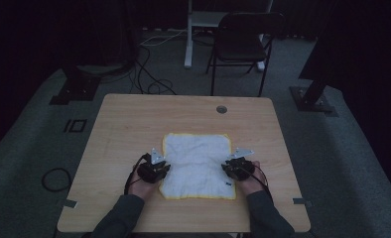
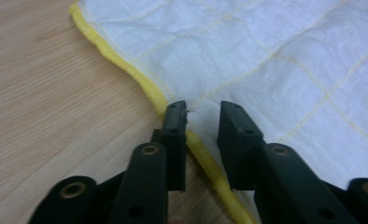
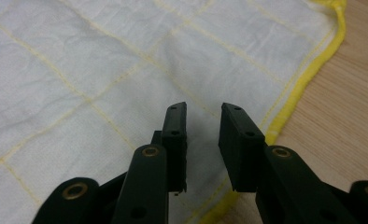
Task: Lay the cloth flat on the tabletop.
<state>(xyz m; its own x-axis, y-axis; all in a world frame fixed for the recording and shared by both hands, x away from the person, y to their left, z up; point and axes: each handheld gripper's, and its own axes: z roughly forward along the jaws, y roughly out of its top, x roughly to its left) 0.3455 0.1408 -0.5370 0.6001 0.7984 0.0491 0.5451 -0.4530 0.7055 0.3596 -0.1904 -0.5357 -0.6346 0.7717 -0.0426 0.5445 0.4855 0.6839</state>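
Jaws parted on both grippers, gripping nothing: my left gripper (image 2: 203,112) straddles the yellow hem, my right gripper (image 3: 203,114) hovers over the white yellow-edged square cloth (image 1: 197,163), lying flat toward the near edge of the wooden bench (image 1: 129,124). Closing too shallow, they could slip off the hem.

one white cloth (image 1: 197,166) with yellow edging is counted on one wooden counter (image 1: 129,124). two claws are counted: one left claw (image 1: 164,166) at the cloth's left edge, one right claw (image 1: 228,167) at its right edge. two black jaws are seen per claw, four in all. two hands are counted, left hand (image 1: 143,187) and right hand (image 1: 250,183). one round grommet (image 1: 222,109) is counted in the counter top. one dark folding chair (image 1: 243,42) is counted behind the counter. one coiled cable (image 1: 55,178) is counted on the floor at left.
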